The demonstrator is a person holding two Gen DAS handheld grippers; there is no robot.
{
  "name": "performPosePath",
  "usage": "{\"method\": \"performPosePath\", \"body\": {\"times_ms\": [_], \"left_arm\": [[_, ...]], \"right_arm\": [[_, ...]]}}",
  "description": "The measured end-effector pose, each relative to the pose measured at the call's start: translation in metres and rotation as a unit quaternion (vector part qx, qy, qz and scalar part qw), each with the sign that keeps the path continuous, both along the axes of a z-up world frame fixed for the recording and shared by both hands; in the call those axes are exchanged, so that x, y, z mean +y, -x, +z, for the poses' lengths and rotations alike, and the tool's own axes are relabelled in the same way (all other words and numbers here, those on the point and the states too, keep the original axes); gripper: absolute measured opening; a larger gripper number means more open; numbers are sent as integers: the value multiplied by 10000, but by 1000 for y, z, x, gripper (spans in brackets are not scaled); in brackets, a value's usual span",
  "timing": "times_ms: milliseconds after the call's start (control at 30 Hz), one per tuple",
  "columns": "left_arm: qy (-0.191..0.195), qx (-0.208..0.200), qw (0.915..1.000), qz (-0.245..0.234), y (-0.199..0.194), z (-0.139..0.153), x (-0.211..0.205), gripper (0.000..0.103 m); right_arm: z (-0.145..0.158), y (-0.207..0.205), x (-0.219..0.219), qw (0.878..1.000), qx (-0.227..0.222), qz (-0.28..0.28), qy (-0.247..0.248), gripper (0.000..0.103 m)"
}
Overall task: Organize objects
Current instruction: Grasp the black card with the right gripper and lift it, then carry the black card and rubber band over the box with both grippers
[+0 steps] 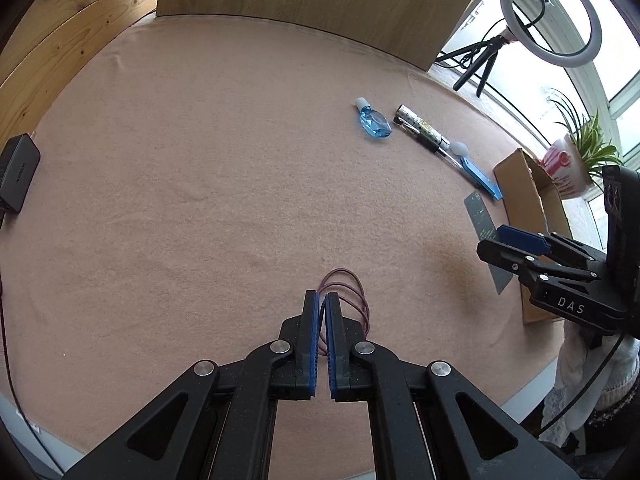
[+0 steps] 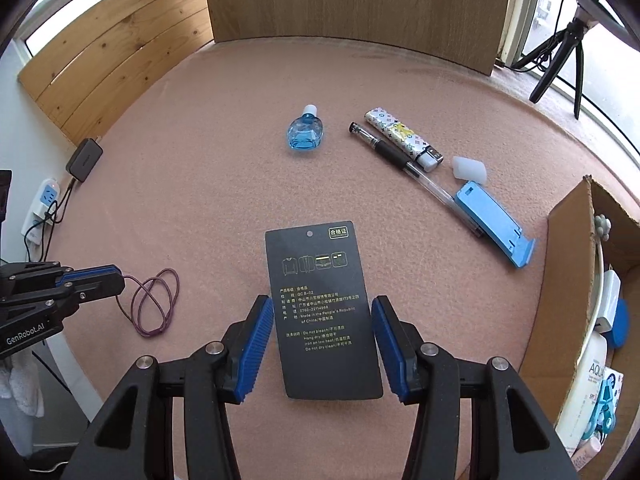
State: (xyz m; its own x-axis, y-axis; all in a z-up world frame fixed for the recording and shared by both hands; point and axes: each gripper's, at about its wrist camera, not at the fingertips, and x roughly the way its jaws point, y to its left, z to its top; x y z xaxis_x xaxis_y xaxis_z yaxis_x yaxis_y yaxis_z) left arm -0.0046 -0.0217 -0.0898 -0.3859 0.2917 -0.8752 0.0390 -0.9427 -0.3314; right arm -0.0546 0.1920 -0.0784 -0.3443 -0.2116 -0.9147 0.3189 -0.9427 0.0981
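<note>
Purple cord (image 2: 154, 306) looped loose on pink cloth, one end pinched. Black tag (image 2: 322, 312) flat, lengthwise. Blue bottle (image 2: 305, 134) on its side; pen (image 2: 412, 172) beside patterned lighter (image 2: 404, 138); white cap (image 2: 470, 168); blue stand (image 2: 494, 224) flat near box (image 2: 568, 264).

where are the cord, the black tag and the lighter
cord (image 2: 154, 304), right wrist view, middle of its purple loops
black tag (image 2: 320, 304), right wrist view, centre of the card
lighter (image 2: 400, 136), right wrist view, middle of its patterned body
</note>
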Motion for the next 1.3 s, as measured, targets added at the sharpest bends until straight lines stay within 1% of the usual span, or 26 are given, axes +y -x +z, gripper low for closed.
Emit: {"method": "performPosePath", "body": {"times_ms": [233, 300, 367, 433, 467, 500, 567, 700, 767, 800, 833, 867, 900, 933, 1067, 1233, 1267, 1300], "left_arm": [[-187, 403, 9990, -93, 11, 38, 9, 3], [-240, 503, 9983, -188, 14, 50, 13, 3], [-101, 540, 9980, -298, 19, 53, 18, 3], [-22, 344, 9985, -422, 20, 47, 19, 3], [48, 208, 9989, -422, 22, 40, 19, 6], [157, 87, 9990, -408, 24, 33, 20, 12], [338, -114, 9979, -539, 27, 15, 23, 18], [667, -430, 9949, -620, 32, -18, 30, 18], [831, -447, 9926, -767, 32, -28, 36, 18], [946, -317, 9917, -807, 31, -28, 39, 18], [982, -338, 9909, -850, 31, -29, 40, 18], [985, -310, 9909, -861, 30, -28, 40, 14], [930, -325, 9915, -854, 31, -28, 38, 1], [863, -355, 9923, -812, 31, -29, 36, 0], [684, -309, 9952, -627, 29, -24, 28, 0], [791, -243, 9945, -649, 25, -18, 24, 0], [805, -283, 9941, -666, 25, -19, 23, 5], [817, -308, 9939, -667, 26, -21, 23, 17]], "right_arm": [[31, -16, 30, 9985, 330, -398, 182, 47], [41, -17, 39, 9975, 425, -495, 260, 47], [50, -21, 47, 9962, 543, -615, 300, 47], [57, -24, 56, 9948, 614, -739, 331, 47], [59, -26, 59, 9944, 624, -770, 361, 47], [60, -27, 62, 9942, 630, -789, 382, 47], [61, -31, 67, 9938, 658, -823, 353, 47], [56, -37, 76, 9932, 613, -923, 351, 47], [55, -39, 79, 9929, 599, -966, 362, 47], [55, -40, 80, 9927, 602, -975, 367, 47], [55, -41, 81, 9926, 611, -981, 371, 47], [56, -41, 81, 9925, 620, -988, 370, 47], [57, -42, 82, 9923, 634, -998, 370, 47], [58, -43, 83, 9921, 650, -1009, 373, 47], [62, -45, 88, 9911, 715, -1062, 362, 47], [68, -48, 96, 9901, 767, -1110, 374, 47], [68, -49, 97, 9901, 767, -1112, 387, 47], [69, -49, 97, 9901, 764, -1105, 404, 47]]}}
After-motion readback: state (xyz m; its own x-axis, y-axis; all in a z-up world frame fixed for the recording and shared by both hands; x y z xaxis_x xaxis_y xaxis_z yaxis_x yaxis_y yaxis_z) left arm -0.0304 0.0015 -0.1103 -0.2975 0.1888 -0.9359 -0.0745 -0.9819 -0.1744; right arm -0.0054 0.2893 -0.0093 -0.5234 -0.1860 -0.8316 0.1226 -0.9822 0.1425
